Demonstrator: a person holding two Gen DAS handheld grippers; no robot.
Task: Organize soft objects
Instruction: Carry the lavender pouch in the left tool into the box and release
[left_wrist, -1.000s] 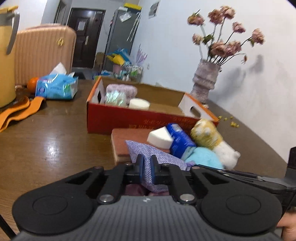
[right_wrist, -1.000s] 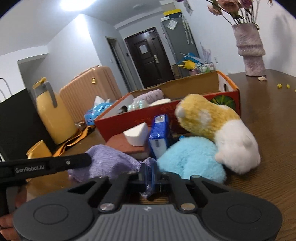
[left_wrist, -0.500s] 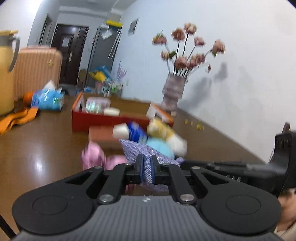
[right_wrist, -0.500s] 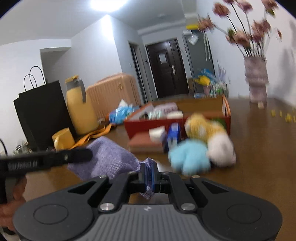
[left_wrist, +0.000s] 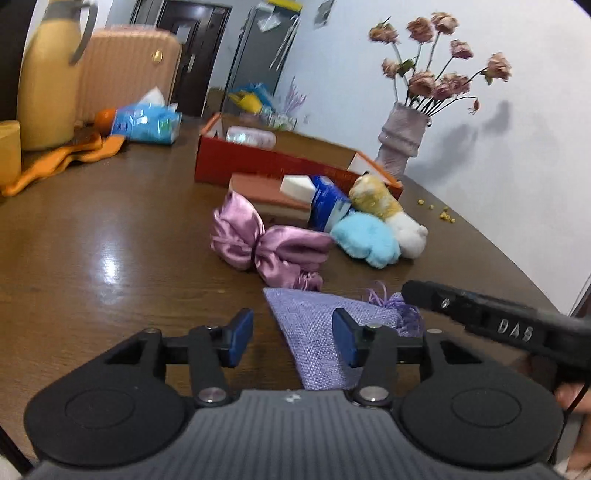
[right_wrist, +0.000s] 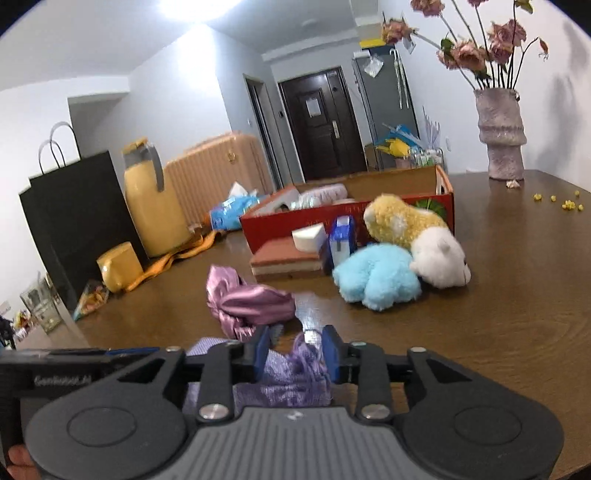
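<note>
Left wrist view shows the lilac pouch (left_wrist: 317, 332) lying flat on the table (left_wrist: 110, 236) at 6 o'clock, the left tool (left_wrist: 291, 338) and right tool (right_wrist: 295, 352) both spread apart around it, seemingly laid down for sorting near the pink satin bag (left_wrist: 266, 243).

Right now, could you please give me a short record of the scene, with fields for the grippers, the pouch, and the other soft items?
left gripper: open, jaws apart over the near end of the pouch
right gripper: open, jaws either side of the pouch's fringed end
lavender pouch: lying flat on the table, gripped by neither
pink satin bag: on the table beyond the pouch
blue plush: beside the yellow-and-white plush, touching it
red box: behind them, already holding some items
</note>
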